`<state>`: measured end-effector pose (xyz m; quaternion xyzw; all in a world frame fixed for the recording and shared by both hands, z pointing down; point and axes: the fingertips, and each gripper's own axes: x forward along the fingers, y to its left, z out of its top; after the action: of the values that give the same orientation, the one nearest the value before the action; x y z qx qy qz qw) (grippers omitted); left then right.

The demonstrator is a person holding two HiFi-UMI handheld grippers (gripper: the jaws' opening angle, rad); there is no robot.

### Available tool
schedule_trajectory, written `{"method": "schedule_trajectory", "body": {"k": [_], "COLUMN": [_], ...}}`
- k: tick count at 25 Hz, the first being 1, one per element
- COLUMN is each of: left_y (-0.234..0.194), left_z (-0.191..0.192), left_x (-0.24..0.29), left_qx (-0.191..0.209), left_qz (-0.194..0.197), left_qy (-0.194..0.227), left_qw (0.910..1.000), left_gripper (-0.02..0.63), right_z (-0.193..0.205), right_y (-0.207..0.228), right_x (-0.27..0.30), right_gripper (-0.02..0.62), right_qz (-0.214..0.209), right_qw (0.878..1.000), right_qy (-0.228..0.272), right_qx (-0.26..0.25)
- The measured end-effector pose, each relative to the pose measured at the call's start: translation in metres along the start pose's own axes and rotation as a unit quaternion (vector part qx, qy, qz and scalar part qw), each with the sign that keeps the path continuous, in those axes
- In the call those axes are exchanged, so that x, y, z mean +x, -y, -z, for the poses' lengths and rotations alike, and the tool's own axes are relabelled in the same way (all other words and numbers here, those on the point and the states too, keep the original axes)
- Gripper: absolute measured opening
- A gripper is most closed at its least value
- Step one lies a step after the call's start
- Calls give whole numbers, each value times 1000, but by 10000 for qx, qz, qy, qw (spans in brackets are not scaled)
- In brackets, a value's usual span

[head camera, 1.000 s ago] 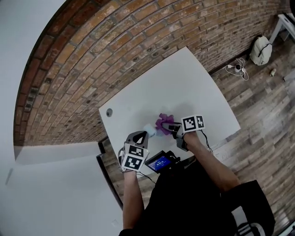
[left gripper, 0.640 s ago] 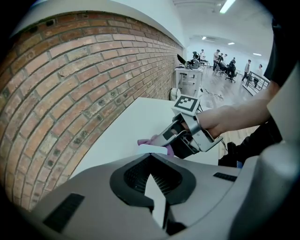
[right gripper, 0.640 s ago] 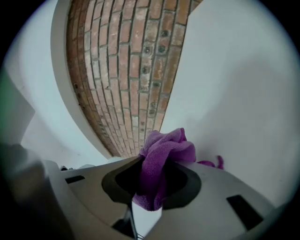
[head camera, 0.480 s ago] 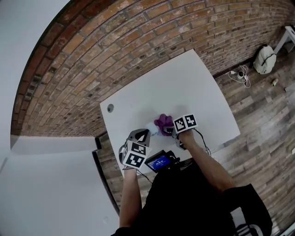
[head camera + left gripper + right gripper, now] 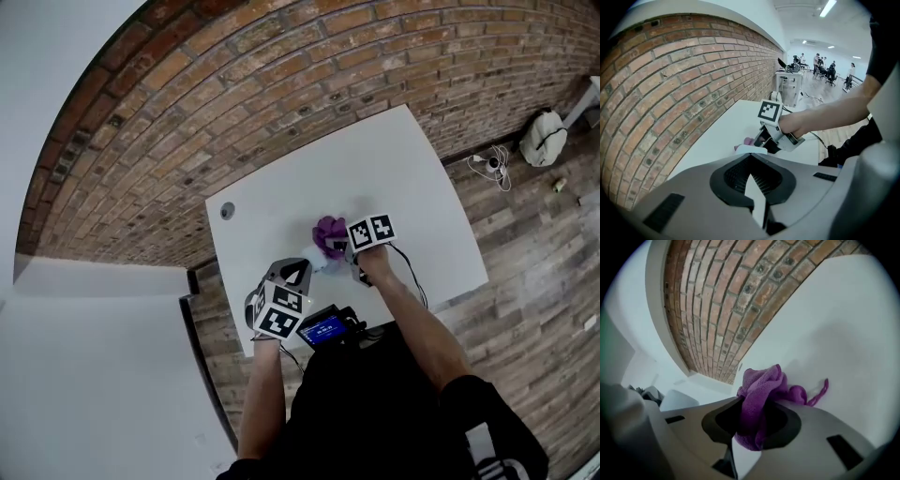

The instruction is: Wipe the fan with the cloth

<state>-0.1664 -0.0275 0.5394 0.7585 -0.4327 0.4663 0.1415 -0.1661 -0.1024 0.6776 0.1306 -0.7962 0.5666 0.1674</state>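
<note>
**Right gripper** (image 5: 749,440): jaws are clamped on the cloth (image 5: 761,385). The right gripper view shows the fabric passing down between the jaws and bulging out above them. The free part rests on the white table (image 5: 853,333).

**Left gripper** (image 5: 757,202): jaws are pressed together. The left gripper view shows nothing between them. Just beyond its tip lies a small pale item, the fan (image 5: 751,149), of which only an edge shows there.

**View differences**
- The head view alone shows the layout. The fan (image 5: 313,266) sits on the table near its near edge, between the two grippers, and the cloth (image 5: 328,231) lies just beyond it on the far side. Contact between fan and cloth cannot be confirmed.
- The left gripper view alone shows the right gripper from the side, with its marker cube (image 5: 769,111) on top, and people (image 5: 820,63) in the far background.
- The right gripper view alone shows the cloth's detail.

**Cloth:** purple, knitted texture, crumpled into a bunch, with a thin purple loop (image 5: 824,389) trailing to its right.

**Fan:** pale blue-white and small. Its form is not readable.

A brick wall (image 5: 234,84) stands behind the table.
</note>
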Motion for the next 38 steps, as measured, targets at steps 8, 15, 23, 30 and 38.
{"method": "schedule_trajectory", "body": {"k": [8, 15, 23, 30, 38], "left_y": [-1, -46, 17, 6, -67], "left_z": [-4, 54, 59, 33, -16], "left_x": [-2, -4, 87, 73, -113], "left_qx": [127, -910, -517, -1843, -5454], "left_qz": [-24, -356, 1111, 1167, 2747], "left_qy": [320, 887, 1047, 1584, 5773], "left_qw": [9994, 9913, 9869, 9630, 5420], "left_gripper": [2, 1, 247, 166, 161], "right_z": [102, 109, 97, 94, 57], "right_y": [-4, 18, 26, 15, -13], "right_x": [-33, -107, -140, -157, -176], "right_gripper": [94, 94, 94, 94, 94], "right_qz": [124, 303, 330, 99, -553], "right_qw": [9954, 9989, 9977, 9957, 9869], "right_qy": [-911, -335, 487, 814, 1383], "right_qx": [-281, -147, 342, 424, 614]}}
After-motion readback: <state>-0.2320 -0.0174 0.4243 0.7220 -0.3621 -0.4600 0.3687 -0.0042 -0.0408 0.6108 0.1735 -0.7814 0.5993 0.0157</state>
